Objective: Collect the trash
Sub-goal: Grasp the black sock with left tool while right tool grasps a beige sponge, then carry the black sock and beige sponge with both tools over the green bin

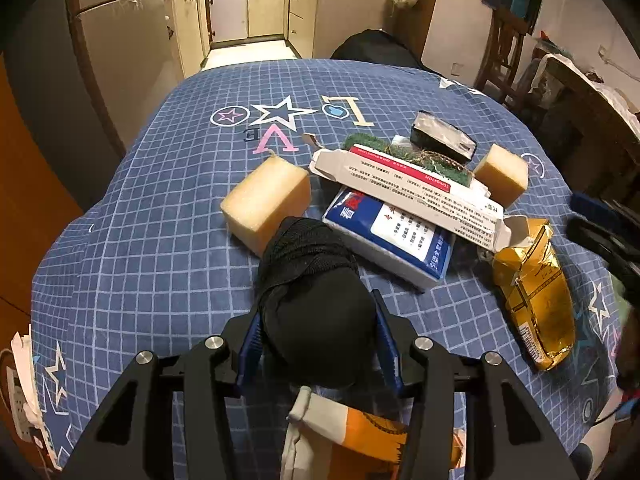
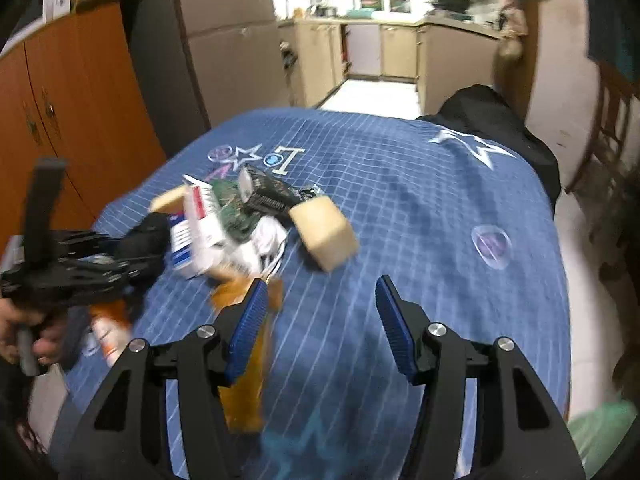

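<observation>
On the blue-checked bench (image 1: 140, 240), the left hand-held gripper (image 1: 320, 344) clamps a black mesh bundle (image 1: 316, 292); its long axis runs toward twelve o'clock. The right hand-held gripper (image 2: 320, 320), jaws apart and empty, has the gold packet (image 2: 248, 360) at nine o'clock.

Matt cloth tablecloth (image 1: 168, 208), glossy foil packet (image 1: 536, 296), porous foam block (image 1: 266, 204)

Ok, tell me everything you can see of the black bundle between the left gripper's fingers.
The black bundle looks like soft rolled fabric, a smooth rounded end nearest the camera and a mesh-textured part wound around the far end. It lies on the blue checked cloth, lengthwise between the left gripper's blue pads, which press its sides. Its far end reaches the yellow sponge block.
</observation>
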Tool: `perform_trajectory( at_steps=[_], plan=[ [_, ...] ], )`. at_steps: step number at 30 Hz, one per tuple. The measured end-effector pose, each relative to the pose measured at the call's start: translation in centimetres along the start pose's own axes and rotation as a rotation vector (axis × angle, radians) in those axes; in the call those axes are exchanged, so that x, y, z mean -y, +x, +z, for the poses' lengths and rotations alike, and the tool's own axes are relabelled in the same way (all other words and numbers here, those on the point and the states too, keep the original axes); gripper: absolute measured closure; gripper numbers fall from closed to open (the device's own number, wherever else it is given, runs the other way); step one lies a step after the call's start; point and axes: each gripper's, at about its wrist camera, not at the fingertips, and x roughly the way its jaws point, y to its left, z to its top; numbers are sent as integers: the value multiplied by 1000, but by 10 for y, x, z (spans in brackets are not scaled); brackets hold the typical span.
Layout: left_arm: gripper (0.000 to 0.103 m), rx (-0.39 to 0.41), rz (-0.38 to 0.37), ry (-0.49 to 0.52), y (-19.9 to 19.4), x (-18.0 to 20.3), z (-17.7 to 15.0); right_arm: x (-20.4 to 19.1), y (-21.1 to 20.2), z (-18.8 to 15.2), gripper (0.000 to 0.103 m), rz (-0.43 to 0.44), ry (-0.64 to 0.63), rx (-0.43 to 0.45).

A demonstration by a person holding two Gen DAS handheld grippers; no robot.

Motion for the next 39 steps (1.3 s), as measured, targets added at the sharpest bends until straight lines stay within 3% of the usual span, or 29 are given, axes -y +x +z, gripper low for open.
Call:
perform_trajectory(
  at_steps=[7,13,17,19,26,35,39],
  plan=[
    [53,0,15,9,9,-4,0,3,40,28,49,-26,-91,-63],
    [53,9,28,11,13,3,-3,0,56,33,49,-30,-125,-85],
    [53,12,33,7,15,4,-2,0,63,31,66,-37,-117,-92],
    [53,16,34,0,16,5,-2,0,62,29,67,-45,-106,-81],
    [54,89,65,-18,5,11,-6,11,22,23,70,-123,49,53],
    [54,301,173,-59,-55,23,2,-13,-59,3,70,-203,165,230],
    [54,386,189,-53,-87,37,5,-26,-84,-7,70,-214,186,276]
  ],
)
